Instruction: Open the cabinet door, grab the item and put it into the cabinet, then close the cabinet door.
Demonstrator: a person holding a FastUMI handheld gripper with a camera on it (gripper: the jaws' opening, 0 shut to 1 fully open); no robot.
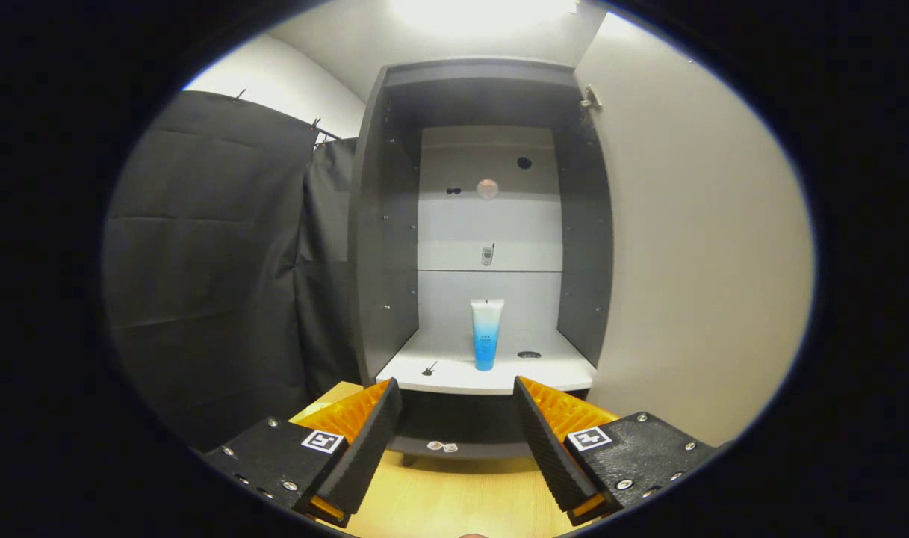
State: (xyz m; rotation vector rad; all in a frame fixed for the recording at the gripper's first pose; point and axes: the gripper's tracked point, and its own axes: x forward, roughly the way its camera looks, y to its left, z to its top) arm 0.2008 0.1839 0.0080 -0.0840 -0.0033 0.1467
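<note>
Claw (454, 418) first: my fingers stand spread wide with nothing between them, both pulled back over the wooden table (454, 493), just short of the cabinet's lower front edge.

Cabinet (383, 224) — tall, dark-sided, pale inside, standing at the table's far edge. Its door (693, 246) is swung fully out to the right, the pale inner face turned toward me, hinge (591, 97) visible at the top corner.

Bottom shelf (439, 373) — pale board, front edge just beyond my fingertips. The tube (486, 332) stands upright on its cap near the middle of this shelf, set back from the front edge, well ahead of the claw and roughly on the line between the two fingers. Not touching either finger.

Small marks on the back panel and shelf — too small to identify.

Step in hand, as I judge it: door open, item already placed inside, claw free. What remains is closing the door.

Next move calls for swinging the claw right, around to the door's outer edge, and pushing it toward the cabinet front without brushing the shelf edge. Tube sits far enough in that the door should clear it.
</note>
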